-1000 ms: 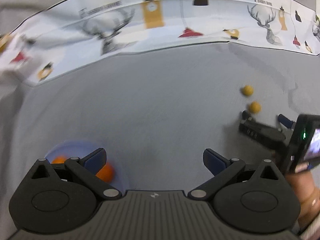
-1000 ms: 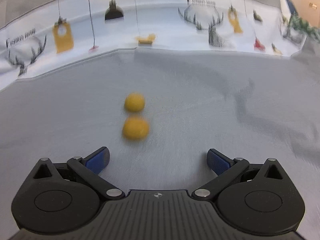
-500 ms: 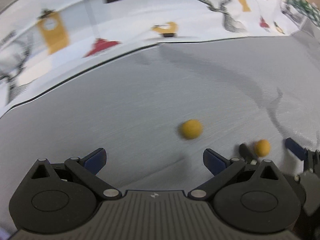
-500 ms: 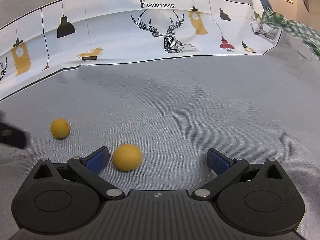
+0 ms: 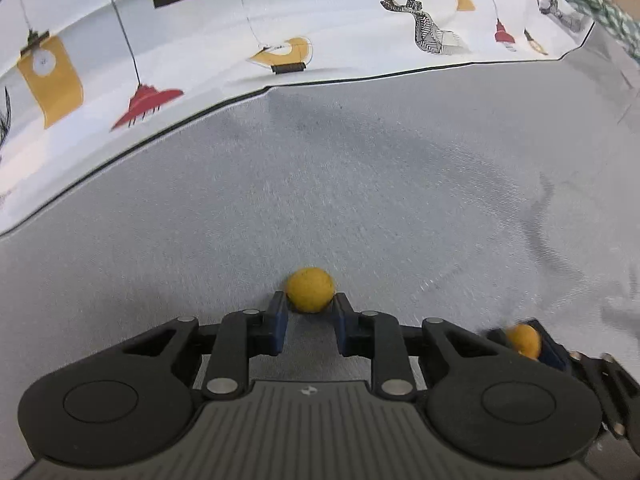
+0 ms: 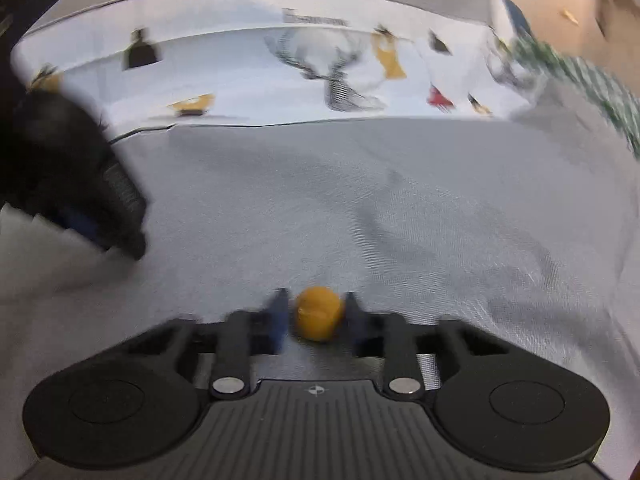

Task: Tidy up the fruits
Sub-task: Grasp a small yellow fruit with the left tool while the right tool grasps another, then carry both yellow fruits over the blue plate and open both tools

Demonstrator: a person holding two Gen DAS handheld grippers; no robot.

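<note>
My left gripper [image 5: 309, 303] is shut on a small round yellow fruit [image 5: 309, 289], held between its blue pads just above the grey cloth. My right gripper [image 6: 316, 309] is shut on a second yellow-orange fruit [image 6: 319, 312]; that view is blurred by motion. In the left wrist view the right gripper [image 5: 525, 340] appears at the lower right edge with its fruit [image 5: 523, 339] between its fingers. The left gripper's black body [image 6: 76, 184] shows blurred at the left of the right wrist view.
Grey cloth [image 5: 360, 184] covers the surface. A white printed cloth with deer, lamps and clocks [image 5: 280, 28] lies along the far side. A green checked fabric [image 6: 592, 80] lies at the far right.
Both grippers have closed, each on one yellow fruit that lay loose on the cloth half a second ago. The blue bowl with orange fruit seen one second ago is out of view.
</note>
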